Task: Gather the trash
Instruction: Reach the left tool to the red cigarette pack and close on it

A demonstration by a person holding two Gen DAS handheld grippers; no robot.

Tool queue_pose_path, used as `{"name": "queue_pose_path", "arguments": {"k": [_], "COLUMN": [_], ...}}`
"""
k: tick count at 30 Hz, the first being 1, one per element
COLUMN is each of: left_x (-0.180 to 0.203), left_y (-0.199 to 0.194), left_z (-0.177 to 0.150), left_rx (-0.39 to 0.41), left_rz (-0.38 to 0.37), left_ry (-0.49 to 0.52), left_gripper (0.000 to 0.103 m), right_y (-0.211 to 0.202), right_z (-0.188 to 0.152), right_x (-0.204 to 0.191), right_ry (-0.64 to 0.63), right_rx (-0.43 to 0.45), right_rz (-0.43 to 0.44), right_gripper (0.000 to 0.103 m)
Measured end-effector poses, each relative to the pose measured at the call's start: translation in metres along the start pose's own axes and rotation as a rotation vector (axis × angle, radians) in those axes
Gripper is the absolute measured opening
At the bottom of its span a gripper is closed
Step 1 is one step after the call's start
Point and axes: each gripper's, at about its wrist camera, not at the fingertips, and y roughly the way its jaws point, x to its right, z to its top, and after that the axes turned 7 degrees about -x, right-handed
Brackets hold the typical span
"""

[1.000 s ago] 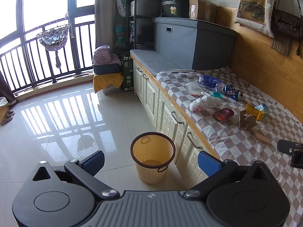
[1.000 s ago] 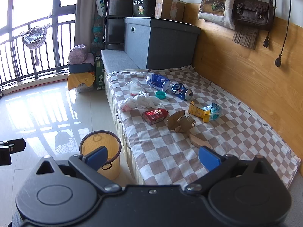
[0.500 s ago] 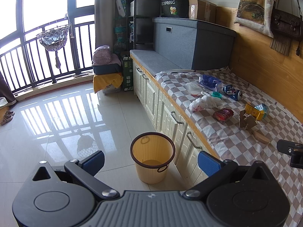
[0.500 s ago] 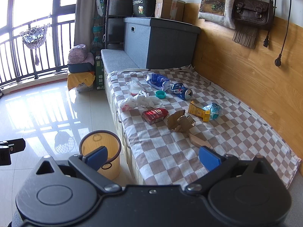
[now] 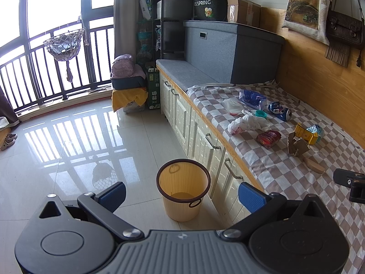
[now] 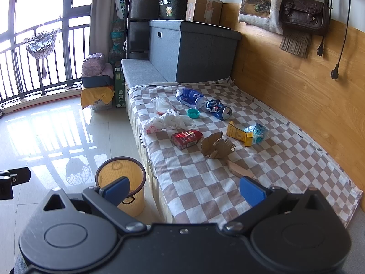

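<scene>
Each gripper, left [image 5: 181, 194] and right [image 6: 183, 188], has 2 blue pads on black linkage arms, silver screws, round black discs; the left adds a ribbed grey plate.

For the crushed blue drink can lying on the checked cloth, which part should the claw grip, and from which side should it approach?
Grip the crushed blue drink can across its dented middle, coming from above. It lies on its side on the brown-and-white checked cloth, its silver end facing the camera, so its long sides are exposed. The round green plastic cap beside it probably leaves enough room.

Left claw [image 5: 181, 191] gapes wide, holding nothing; right claw [image 6: 182, 188] likewise spread and unladen.
</scene>
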Motion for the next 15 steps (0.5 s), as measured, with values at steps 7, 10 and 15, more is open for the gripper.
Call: {"name": "queue_pose_path", "arguments": {"k": [7,10,15], "left_x": [0.007,0.018,0.039], "left_y": [0.011,0.020,0.037], "left_z": [-0.002,-0.006,-0.004], "left_rx": [-0.008,-0.027,-0.065], "left_rz": [-0.017,-0.021,-0.032], "left_ry": [-0.006,0.016,0.064], "left_gripper": [0.103,0.103,0.103], "right_y": [0.002,0.006,0.026], "right_z": [-0.004,-0.011,-0.020], "right_x": [0.004,0.014,0.034], "right_ry": [0.019,0.043,0.090], "right_rx": [0.003,-0.003,-0.032], "right_rz": [0.008,0.001,-0.009], "right_gripper": [0.103,0.103,0.103]}}
